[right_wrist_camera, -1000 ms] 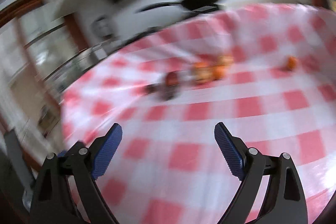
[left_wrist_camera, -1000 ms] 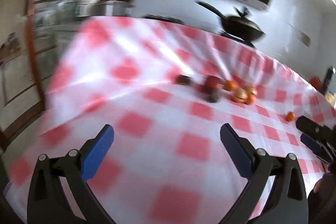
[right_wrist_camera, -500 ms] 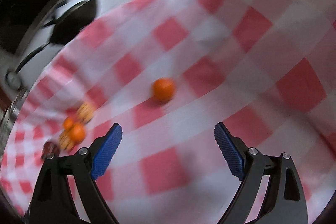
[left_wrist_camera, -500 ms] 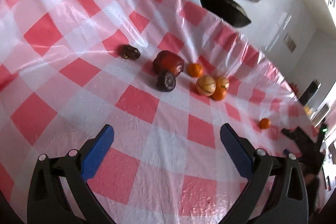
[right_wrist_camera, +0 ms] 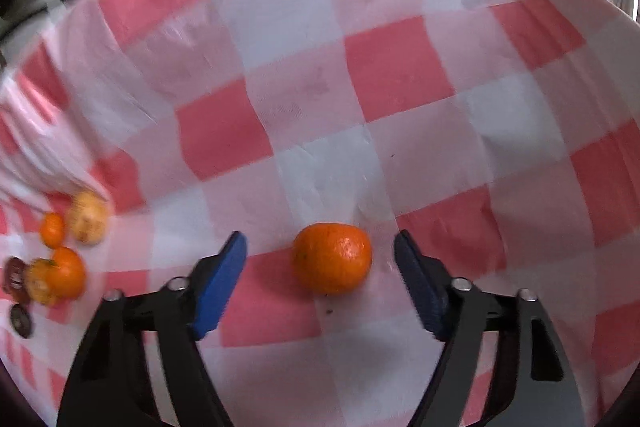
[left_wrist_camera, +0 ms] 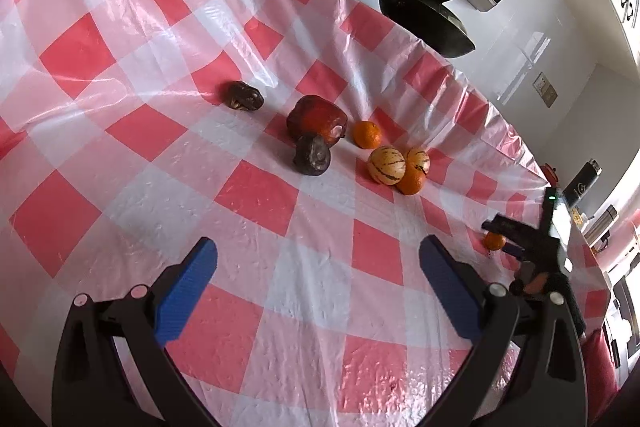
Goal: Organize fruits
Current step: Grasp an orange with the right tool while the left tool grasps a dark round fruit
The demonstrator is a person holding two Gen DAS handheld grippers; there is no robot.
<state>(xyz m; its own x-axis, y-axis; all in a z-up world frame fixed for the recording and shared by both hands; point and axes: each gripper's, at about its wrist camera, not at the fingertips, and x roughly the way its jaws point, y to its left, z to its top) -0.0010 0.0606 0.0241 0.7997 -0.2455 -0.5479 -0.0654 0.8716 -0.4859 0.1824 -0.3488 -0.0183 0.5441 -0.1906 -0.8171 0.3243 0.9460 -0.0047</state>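
A lone orange mandarin [right_wrist_camera: 331, 257] lies on the red-and-white checked tablecloth [right_wrist_camera: 312, 99]. My right gripper [right_wrist_camera: 320, 259] is open with its jaws on either side of the mandarin, not touching it. The left wrist view shows that same mandarin [left_wrist_camera: 494, 241] and the right gripper [left_wrist_camera: 516, 233] at the far right. My left gripper [left_wrist_camera: 318, 267] is open and empty above the cloth. Ahead of it lies a cluster: a red fruit [left_wrist_camera: 318, 118], two dark brown fruits [left_wrist_camera: 312, 155] [left_wrist_camera: 243, 96], two mandarins [left_wrist_camera: 367, 134] [left_wrist_camera: 412, 181] and two striped yellow fruits [left_wrist_camera: 385, 165] [left_wrist_camera: 418, 159].
A black pan [left_wrist_camera: 424, 15] stands beyond the table's far edge against a white wall. A dark bottle [left_wrist_camera: 582, 183] and other small items stand past the right end. The fruit cluster [right_wrist_camera: 60, 267] shows at the far left of the right wrist view.
My right gripper has closed in on the lone mandarin, which now sits between its jaws. My left gripper has barely shifted; its view of the cluster is much the same.
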